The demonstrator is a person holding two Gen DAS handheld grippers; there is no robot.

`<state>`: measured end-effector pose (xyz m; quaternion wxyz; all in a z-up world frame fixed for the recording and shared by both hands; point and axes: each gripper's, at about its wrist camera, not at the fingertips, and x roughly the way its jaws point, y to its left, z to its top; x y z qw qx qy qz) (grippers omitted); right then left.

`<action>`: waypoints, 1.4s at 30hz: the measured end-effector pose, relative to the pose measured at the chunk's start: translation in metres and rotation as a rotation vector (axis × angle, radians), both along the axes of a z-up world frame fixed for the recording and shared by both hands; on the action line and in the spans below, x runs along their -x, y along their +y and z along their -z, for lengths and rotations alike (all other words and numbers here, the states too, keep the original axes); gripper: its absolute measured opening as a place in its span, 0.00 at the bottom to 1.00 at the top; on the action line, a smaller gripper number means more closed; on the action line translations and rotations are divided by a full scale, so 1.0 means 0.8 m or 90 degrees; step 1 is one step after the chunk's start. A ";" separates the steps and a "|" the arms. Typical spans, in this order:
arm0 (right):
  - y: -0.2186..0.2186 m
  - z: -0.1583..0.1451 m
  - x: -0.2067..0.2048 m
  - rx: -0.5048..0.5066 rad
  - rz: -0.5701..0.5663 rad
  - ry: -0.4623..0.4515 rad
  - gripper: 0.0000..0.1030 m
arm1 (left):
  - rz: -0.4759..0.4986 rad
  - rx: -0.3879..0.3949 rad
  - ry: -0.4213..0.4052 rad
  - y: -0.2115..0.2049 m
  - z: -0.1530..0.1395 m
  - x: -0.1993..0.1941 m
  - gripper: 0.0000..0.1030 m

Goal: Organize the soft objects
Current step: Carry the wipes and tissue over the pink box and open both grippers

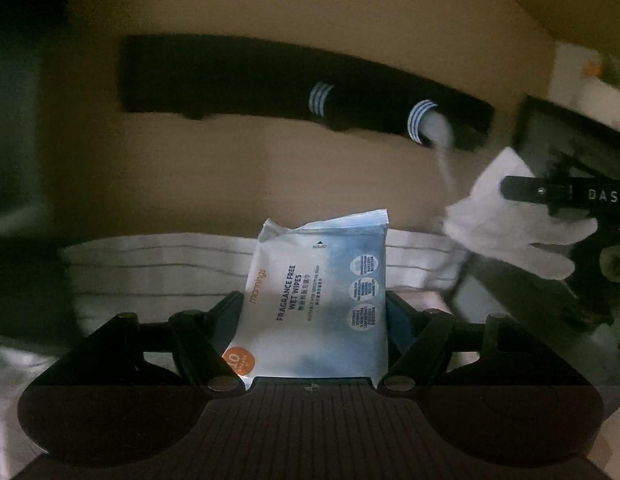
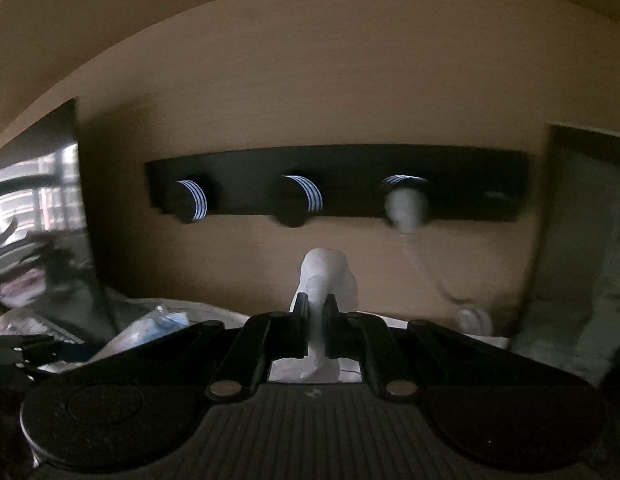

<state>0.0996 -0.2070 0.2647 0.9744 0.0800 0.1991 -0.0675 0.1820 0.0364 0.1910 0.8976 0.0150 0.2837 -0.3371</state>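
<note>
Left tool (image 1: 314, 308) is closed onto a pack of wet wipes (image 1: 318, 300), jaws pressing its two long sides, the pack upright and held just above a folded white striped cloth (image 1: 149, 268). Right tool (image 2: 318, 320) is pinched tight on a white glove (image 2: 324, 280); in the left wrist view that glove (image 1: 510, 228) hangs limp, fingers drooping, below and to the right of the peg rail (image 1: 301, 84). The rail is a black strip fixed to a tan wall (image 1: 269, 168), with striped round pegs (image 2: 189, 200); a second pale soft item (image 2: 406, 204) already hangs on the rightmost peg, a thin cord trailing down from it. Judged risks: the glove is gripped by a narrow fold only, so it may slide out when lifted toward a peg; the trailing cord sits close to the glove's likely path and could snag, pulling the hung item off; the wipes pack is slick and bulges between the jaws, so a harder squeeze or a tilt could pop it loose onto the cloth. Surface under the rail is cluttered with cloth and plastic wrapping; whether it is a desk or a shelf I cannot tell. Room is dim, both views blurred; a window with plants shows far left of the rail.
</note>
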 end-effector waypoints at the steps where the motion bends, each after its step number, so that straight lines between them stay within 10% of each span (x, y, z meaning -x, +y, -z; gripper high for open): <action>1: -0.012 0.005 0.002 -0.008 0.005 0.009 0.06 | 0.011 -0.008 0.007 -0.017 0.004 -0.002 0.77; 16: -0.064 0.060 -0.003 -0.030 0.074 0.080 0.06 | 0.096 -0.025 0.210 -0.202 0.167 -0.048 0.77; 24: -0.069 0.105 -0.021 -0.055 0.094 0.134 0.06 | 0.094 0.007 0.144 -0.173 0.158 -0.039 0.78; 30: -0.065 0.112 -0.035 -0.072 0.111 0.125 0.06 | 0.177 -0.106 0.121 -0.221 0.188 -0.035 0.78; 36: -0.057 0.143 -0.061 -0.051 0.095 0.179 0.06 | 0.174 -0.101 0.105 -0.228 0.221 -0.025 0.83; 42: -0.098 0.219 -0.096 -0.190 0.113 0.291 0.07 | 0.173 -0.139 0.058 -0.218 0.216 -0.011 0.81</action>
